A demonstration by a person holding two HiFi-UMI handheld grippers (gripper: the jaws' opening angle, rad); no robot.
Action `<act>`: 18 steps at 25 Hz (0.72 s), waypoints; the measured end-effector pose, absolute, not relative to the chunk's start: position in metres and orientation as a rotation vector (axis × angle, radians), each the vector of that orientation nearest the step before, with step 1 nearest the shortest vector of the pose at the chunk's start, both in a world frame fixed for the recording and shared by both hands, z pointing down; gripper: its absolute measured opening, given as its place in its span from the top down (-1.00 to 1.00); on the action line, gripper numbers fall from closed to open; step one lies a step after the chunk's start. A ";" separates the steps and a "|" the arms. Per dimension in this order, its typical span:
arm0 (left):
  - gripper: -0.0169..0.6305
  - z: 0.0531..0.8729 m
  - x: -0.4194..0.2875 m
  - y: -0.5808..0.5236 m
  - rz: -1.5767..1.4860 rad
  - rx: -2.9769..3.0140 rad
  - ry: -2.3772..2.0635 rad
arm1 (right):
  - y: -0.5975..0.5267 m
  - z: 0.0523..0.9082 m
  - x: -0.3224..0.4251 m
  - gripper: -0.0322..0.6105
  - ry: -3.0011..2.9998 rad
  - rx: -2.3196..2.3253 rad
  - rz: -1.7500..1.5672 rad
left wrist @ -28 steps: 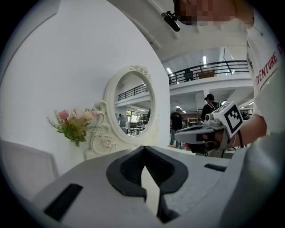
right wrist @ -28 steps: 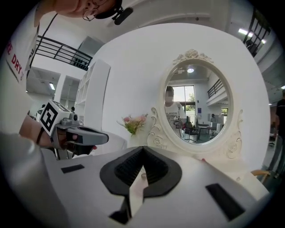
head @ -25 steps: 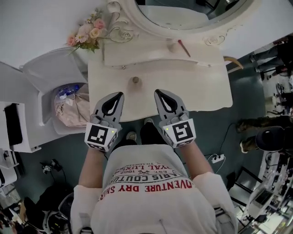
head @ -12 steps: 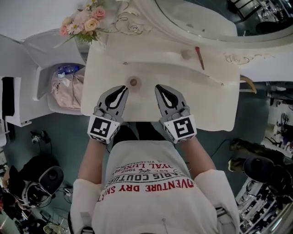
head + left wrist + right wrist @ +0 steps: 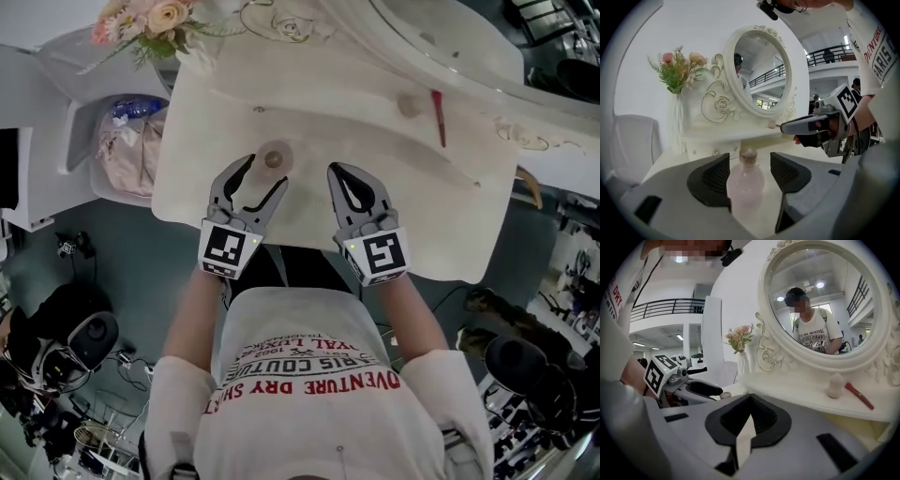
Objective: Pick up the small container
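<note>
Left gripper view: my left claw's jaws are opening, with the small container, a pale pink stoppered bottle, standing between them on the dressing table; contents unclear. My right claw is closed, empty.

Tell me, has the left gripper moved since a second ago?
Yes. The left gripper has advanced across the dressing table to the small container, which now stands between its opening jaws.

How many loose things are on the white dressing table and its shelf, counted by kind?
Pale pink translucent bottle with a cork stopper: 1
Small beige knob-shaped object on the shelf: 1
Thin red stick on the shelf: 1
Bunch of pink and cream flowers in a white vase: 1
Total: 4
</note>
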State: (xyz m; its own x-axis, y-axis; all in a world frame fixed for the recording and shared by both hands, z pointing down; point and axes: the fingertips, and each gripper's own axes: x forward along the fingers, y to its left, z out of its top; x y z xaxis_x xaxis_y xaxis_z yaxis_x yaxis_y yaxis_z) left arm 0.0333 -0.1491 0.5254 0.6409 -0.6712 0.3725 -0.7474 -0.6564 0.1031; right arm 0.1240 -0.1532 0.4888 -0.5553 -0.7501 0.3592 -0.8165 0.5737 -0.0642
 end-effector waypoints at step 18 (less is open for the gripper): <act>0.30 0.555 0.050 -0.178 0.508 2.640 -1.176 | -0.163 0.521 0.139 0.90 -2.489 1.288 0.357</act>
